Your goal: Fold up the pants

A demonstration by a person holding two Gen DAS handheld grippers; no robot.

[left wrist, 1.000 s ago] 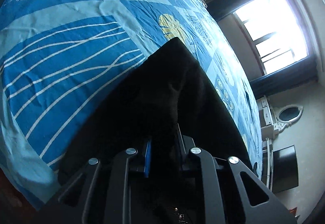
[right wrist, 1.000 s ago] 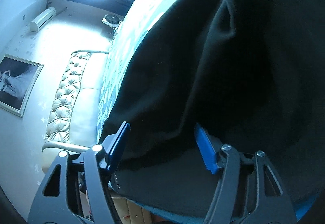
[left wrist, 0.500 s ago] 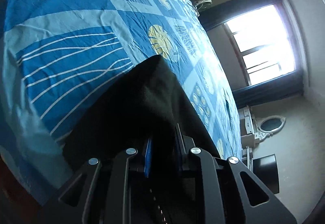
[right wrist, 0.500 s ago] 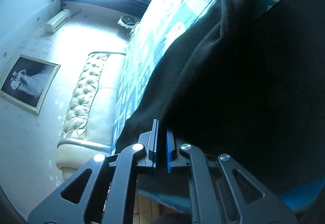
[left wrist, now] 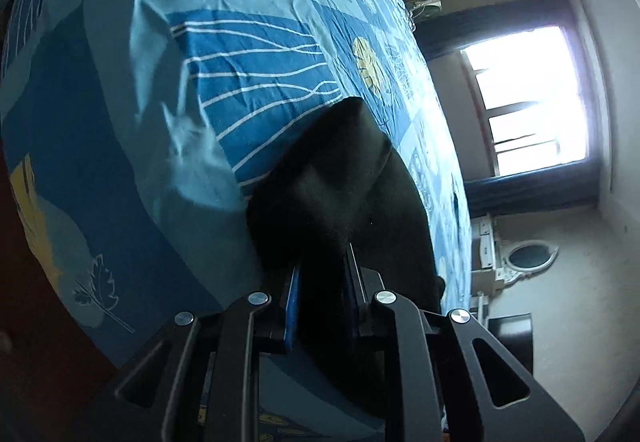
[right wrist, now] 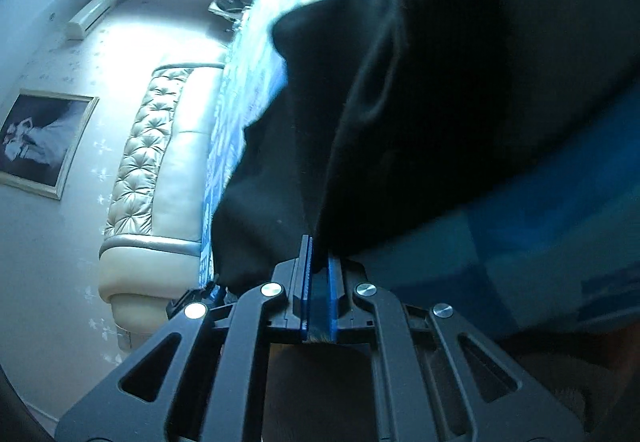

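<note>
Pinching black pants (left wrist: 340,177): left gripper (left wrist: 320,282); right gripper (right wrist: 319,258).

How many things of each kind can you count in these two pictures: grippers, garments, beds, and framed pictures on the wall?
Grippers: 2, the left gripper and the right gripper, each shut on the black pants
Garments: 1, the black pants
Beds: 1, the bed with the blue patterned sheet
Framed pictures: 1, the framed picture
Total: 5
</note>
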